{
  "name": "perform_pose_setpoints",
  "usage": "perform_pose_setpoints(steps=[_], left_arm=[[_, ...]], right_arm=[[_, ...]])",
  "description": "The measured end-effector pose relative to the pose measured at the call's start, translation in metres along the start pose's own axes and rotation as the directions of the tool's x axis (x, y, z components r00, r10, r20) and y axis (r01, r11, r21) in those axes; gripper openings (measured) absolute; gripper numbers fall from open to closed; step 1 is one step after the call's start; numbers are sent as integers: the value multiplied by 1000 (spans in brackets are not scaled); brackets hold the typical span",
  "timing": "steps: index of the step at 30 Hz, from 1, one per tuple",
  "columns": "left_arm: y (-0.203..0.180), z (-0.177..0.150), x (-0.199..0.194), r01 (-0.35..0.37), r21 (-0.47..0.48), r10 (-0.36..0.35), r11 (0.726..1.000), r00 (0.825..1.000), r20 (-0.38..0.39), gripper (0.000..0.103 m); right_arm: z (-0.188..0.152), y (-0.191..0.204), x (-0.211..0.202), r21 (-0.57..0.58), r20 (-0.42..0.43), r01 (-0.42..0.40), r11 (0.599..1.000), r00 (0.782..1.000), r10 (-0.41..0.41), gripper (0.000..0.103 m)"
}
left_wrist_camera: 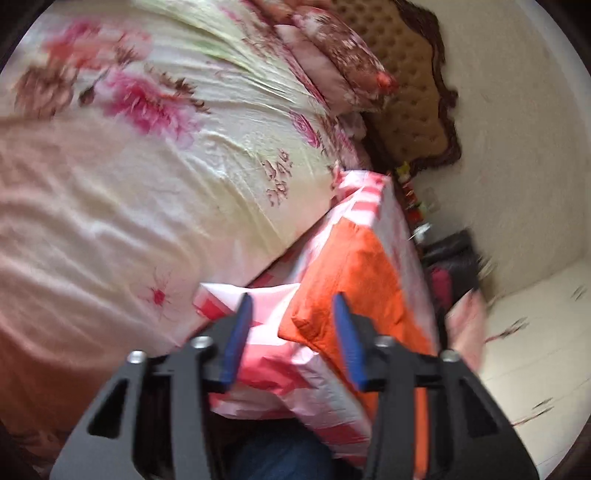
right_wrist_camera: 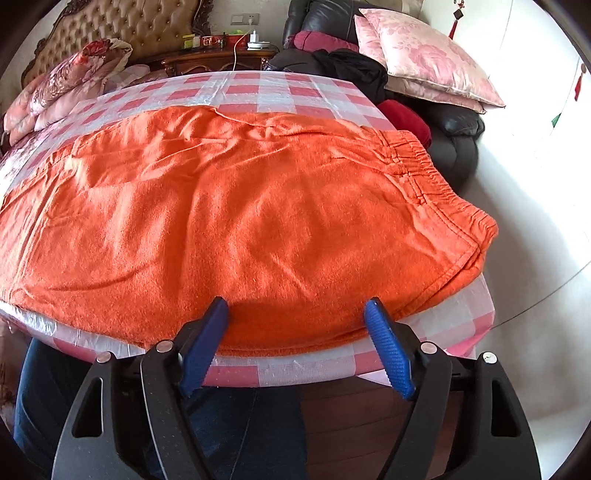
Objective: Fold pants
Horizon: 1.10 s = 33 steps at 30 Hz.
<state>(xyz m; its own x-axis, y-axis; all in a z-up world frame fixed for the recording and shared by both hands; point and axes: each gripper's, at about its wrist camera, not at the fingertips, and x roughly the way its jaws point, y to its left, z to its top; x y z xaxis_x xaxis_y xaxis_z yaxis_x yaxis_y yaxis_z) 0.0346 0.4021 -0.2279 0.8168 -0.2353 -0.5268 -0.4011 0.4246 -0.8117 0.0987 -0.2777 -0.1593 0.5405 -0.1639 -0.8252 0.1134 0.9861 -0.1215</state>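
Orange pants (right_wrist_camera: pixel 236 206) lie flat on a table covered with a pink-and-white checked cloth (right_wrist_camera: pixel 266 88). Fabric is smooth with light creases. The elastic waistband (right_wrist_camera: pixel 436 173) is at the right end in the right wrist view; the legs run off to the left. The near long edge of the pants sits just inside the table's front edge.

Right gripper (right_wrist_camera: pixel 295 314): jaws wide apart, blue pads (right_wrist_camera: pixel 388 350) on either side of the near edge of the pants. The pad tips are at the fabric edge, but nothing is pinched between them and the pads don't press on the cloth. The person's blue-jeaned legs (right_wrist_camera: pixel 221 424) show below the table edge.

Left gripper (left_wrist_camera: pixel 291 310): jaws about half apart, nothing clamped. It hangs over the table's left end, where a corner of the pants (left_wrist_camera: pixel 354 280) lies on the checked cloth (left_wrist_camera: pixel 273 354). The right pad (left_wrist_camera: pixel 347 339) overlaps the orange cloth in the frame; cannot tell if it touches. This view is motion-blurred.

Surroundings: a bed with a floral sheet (left_wrist_camera: pixel 166 122) beside the table, a tufted headboard (right_wrist_camera: pixel 122 26), a pink pillow (right_wrist_camera: pixel 424 55) on a dark sofa (right_wrist_camera: pixel 454 147).
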Motion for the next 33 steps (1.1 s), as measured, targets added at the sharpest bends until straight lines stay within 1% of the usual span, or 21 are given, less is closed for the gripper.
perform_pose_setpoints(steps=[1,2,5,7,10,12,13,14,15,16,17,18,19,20,22,24,26,28,30,32,33], left_arm=[[11,0,-1,37,-64,-37,997,999,-7,49],[18,-1,-1,56,-105,-58,993,998,-12,49],[37,-5,2,128,-205,-136,970,990,-24,48],[38,-8,7,169,-230,-183,958,982,-41,48],[34,-10,16,236,-254,-258,938,964,-56,48],[28,-10,21,255,-247,-280,935,957,-71,48],[23,-10,23,255,-227,-279,940,957,-78,47],[18,-9,23,240,-203,-260,949,963,-78,36],[15,-8,23,220,-180,-237,959,968,-78,21],[10,-7,23,191,-146,-204,971,976,-79,21],[9,-7,22,186,-132,-197,974,977,-79,21],[5,-6,20,174,-110,-183,979,980,-78,20],[1,-6,19,151,-82,-157,985,985,-73,20],[-3,-5,17,134,-59,-138,989,988,-68,19],[-12,-4,14,103,-21,-103,995,993,-52,15],[-21,-3,10,74,7,-74,997,997,-35,12],[-32,-3,6,32,45,-31,998,999,-20,11],[-46,-1,2,-19,92,19,996,1000,0,11],[-65,-1,1,-82,153,80,985,997,18,10],[-91,-5,-3,-162,242,153,957,987,53,10],[-110,-8,-4,-221,306,204,926,975,85,10]], right_arm=[[0,0,0,1,0,0,1000,1000,0,75],[0,0,0,2,1,1,1000,1000,-1,75],[-1,0,1,2,6,8,1000,1000,-8,75],[-2,0,1,0,8,8,1000,1000,-8,75],[-2,0,1,2,9,4,1000,1000,-4,76],[-2,-1,1,1,11,6,1000,1000,-6,76],[-2,0,1,1,10,7,1000,1000,-7,76],[-1,0,1,2,9,10,1000,1000,-10,76],[0,1,0,0,7,19,1000,1000,-19,74],[2,4,-2,-2,3,37,999,999,-37,73],[6,9,-8,-6,14,60,998,998,-60,71],[10,17,-18,-18,49,61,998,997,-61,68],[13,23,-24,-28,73,51,998,996,-49,68],[18,37,-36,-54,111,22,998,994,-16,68],[25,58,-47,-83,130,-40,996,990,51,67],[32,90,-54,-130,129,-131,983,981,148,65],[35,120,-54,-178,118,-188,966,970,210,65],[36,145,-50,-214,113,-207,955,966,235,64],[36,159,-41,-240,86,-205,949,969,231,64],[33,170,-23,-259,19,-202,945,977,214,64],[31,169,-16,-258,-7,-205,944,978,211,64]])
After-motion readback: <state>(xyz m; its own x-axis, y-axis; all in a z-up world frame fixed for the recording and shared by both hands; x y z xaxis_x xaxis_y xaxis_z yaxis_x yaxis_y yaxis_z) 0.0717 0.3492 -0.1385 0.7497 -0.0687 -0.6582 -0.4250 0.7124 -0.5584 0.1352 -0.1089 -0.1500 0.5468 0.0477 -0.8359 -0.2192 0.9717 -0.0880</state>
